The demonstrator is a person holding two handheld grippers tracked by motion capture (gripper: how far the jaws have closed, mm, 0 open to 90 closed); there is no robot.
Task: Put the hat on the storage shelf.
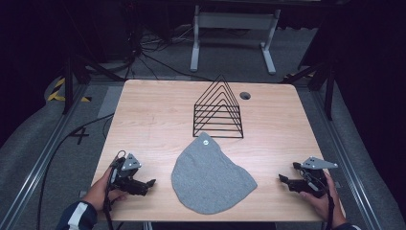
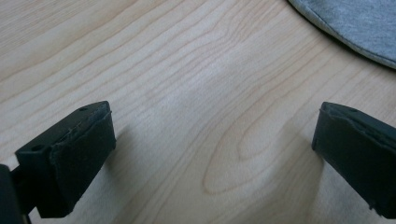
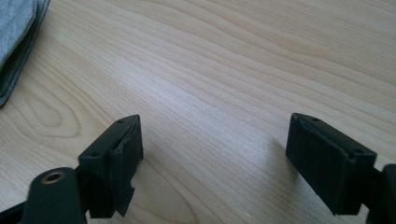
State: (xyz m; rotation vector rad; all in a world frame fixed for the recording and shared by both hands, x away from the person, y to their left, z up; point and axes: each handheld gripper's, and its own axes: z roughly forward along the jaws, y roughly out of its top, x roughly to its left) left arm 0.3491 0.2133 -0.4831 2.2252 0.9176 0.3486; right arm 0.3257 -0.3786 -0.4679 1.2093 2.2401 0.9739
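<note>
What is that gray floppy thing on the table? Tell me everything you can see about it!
The gray cloth looks like soft felt or knit fabric, lying flat on the wooden table. It is rounded and wide at the near end and narrows to a point at the far end, where a small pale round spot sits. That tip lies just before the black wire rack. Neither gripper touches it; in the gripper views its edge looks layered.

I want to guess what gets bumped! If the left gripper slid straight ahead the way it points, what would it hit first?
Probably the grey cloth. The left gripper points across bare table toward the cloth's near edge, jaws open, nothing between them.
</note>
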